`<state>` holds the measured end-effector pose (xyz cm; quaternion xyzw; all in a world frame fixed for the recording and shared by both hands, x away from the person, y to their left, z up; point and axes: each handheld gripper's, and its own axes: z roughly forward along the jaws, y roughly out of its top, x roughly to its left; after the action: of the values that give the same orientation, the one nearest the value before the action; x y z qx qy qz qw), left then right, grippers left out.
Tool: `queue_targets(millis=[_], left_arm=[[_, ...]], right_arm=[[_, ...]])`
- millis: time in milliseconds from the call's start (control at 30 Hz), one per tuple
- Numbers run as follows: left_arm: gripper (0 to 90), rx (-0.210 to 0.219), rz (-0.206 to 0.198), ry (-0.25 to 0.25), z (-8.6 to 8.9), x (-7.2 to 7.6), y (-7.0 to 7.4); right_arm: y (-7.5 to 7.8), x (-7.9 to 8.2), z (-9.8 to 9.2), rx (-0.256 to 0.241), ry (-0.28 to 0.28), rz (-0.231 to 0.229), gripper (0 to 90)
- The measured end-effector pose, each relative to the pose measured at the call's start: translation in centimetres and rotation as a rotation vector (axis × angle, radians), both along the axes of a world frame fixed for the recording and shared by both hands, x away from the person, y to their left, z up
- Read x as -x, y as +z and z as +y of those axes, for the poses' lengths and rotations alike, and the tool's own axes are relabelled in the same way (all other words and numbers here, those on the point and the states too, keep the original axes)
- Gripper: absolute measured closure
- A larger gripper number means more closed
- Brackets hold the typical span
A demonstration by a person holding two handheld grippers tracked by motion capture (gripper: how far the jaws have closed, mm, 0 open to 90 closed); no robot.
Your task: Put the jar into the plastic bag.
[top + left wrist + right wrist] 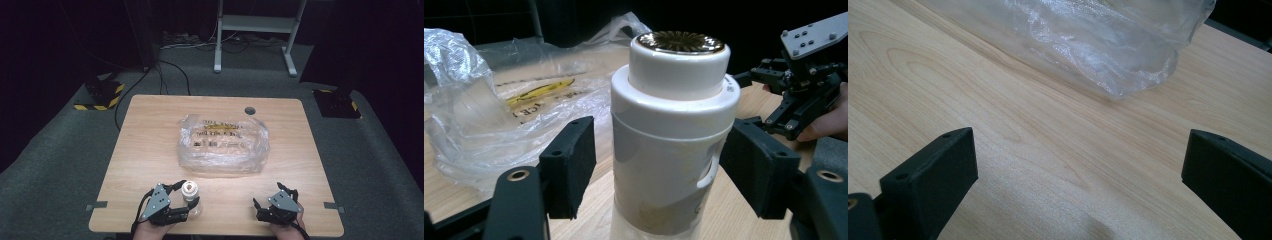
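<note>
Both grippers sit at the near edge of a pale wood-grain table (150,145): the left gripper (659,170) has its black, foam-padded jaws spread to either side of an upright bottle (671,135), with a visible gap on the left pad and the right pad close beside the wall, so nothing is clamped; the right gripper (1078,190) rests with its jaws wide apart over bare tabletop, holding nothing. Cylindrical and smooth, the bottle has a white stepped cap topped by a ribbed, gold-coloured metal disc, above a translucent body showing a pale, grainy fill. In the high view it stands at the table's front left, between the left gripper's jaws. Farther back, at the table's centre, lies a crumpled clear plastic bag (222,142), glossy and wrinkled, with yellow and dark print. Grey carpet surrounds the table; behind it stand a white metal frame (255,30), trailing cables and yellow-and-black striped bases in a dark room.
</note>
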<state>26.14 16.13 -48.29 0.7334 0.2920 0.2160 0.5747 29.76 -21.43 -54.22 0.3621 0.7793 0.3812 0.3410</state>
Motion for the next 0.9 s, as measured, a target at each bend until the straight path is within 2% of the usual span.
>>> queue_targets(millis=[167, 300, 433, 600, 900], left_arm=[[37.1, -0.005, -0.008, -0.003, -0.2, 0.0, -0.1], [45.1, -0.007, -0.013, -0.012, -0.2, -0.1, -0.2], [45.6, -0.002, -0.014, -0.007, -0.2, 0.0, -0.2], [45.8, 0.016, 0.007, 0.005, 0.2, -0.2, 0.0], [45.9, 0.019, 0.0, 0.035, 0.7, -0.6, 0.9]], right_arm=[[0.0, 0.0, 0.0, 0.0, 0.002, -0.001, 1.0], [0.0, 0.0, 0.0, 0.004, 0.007, -0.001, 1.0], [0.0, 0.0, 0.0, -0.002, 0.005, -0.002, 1.0], [0.0, 0.0, -0.1, -0.003, 0.006, -0.005, 1.0], [0.0, 0.1, -0.1, -0.011, 0.013, -0.004, 1.0]])
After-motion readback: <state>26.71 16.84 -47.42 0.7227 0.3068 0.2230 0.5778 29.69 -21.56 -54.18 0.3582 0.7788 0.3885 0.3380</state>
